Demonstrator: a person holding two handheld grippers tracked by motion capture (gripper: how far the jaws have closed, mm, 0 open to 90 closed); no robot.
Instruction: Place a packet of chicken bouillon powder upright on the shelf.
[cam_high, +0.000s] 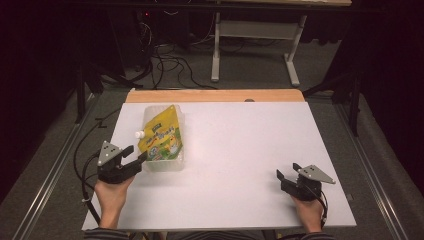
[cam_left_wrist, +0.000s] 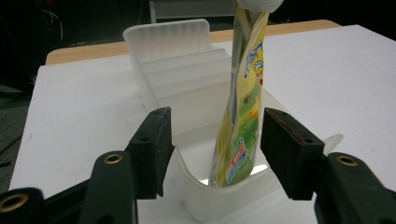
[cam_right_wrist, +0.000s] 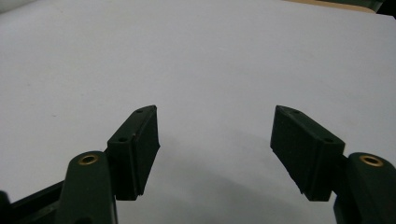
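Observation:
A yellow spouted pouch (cam_high: 162, 137) with a white cap stands on edge inside a translucent plastic tray (cam_high: 179, 162) on the left of the white table. In the left gripper view the pouch (cam_left_wrist: 240, 116) rises from the tray's near end (cam_left_wrist: 205, 200). My left gripper (cam_high: 136, 155) is open just in front of that near end, its jaws either side of the tray's end and the pouch's bottom, touching neither. My right gripper (cam_high: 286, 171) rests open near the table's front right. Its jaws (cam_right_wrist: 215, 149) hold nothing, with bare table between them.
The white table top (cam_high: 240, 145) has a wooden strip (cam_high: 215, 95) along its far edge. Beyond it stand a desk frame (cam_high: 257, 45) and loose cables on the floor. Dark stands flank both sides.

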